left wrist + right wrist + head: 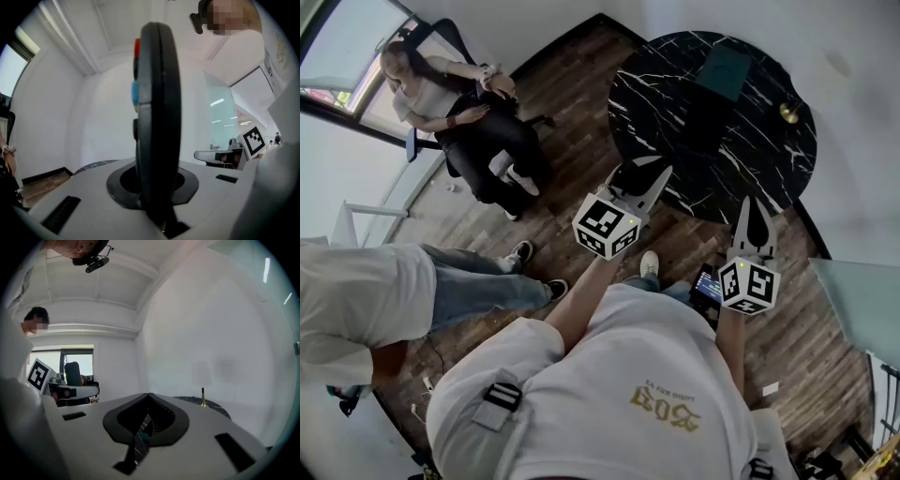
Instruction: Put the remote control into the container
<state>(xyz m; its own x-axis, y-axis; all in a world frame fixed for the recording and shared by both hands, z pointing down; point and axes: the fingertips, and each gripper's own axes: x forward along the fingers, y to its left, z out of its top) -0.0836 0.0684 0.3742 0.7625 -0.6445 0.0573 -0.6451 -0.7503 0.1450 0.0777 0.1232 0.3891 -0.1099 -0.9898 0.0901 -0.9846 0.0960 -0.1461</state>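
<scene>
Pinched low by the left gripper [158,206], the remote control [157,117] could be levered loose short of the 1 o'clock container [724,71]; the right gripper [149,397] is closed, empty.

You're on a dark wood-plank floor [581,94], boards running diag. Ahead-right: a round black marble counter [675,141] w/ white veining, and a small brass-stemmed lamp [789,112] near its far-right edge. Walls [544,14] are plain white w/ a dark baseboard [558,47] at the bottom. Top-left there's a big window [342,42] letting in daylight, w/ a black office chair [441,37] just beside it. A pale greenish glass panel [858,300] stands at your right. The ceiling [93,282] is white w/ beams.
</scene>
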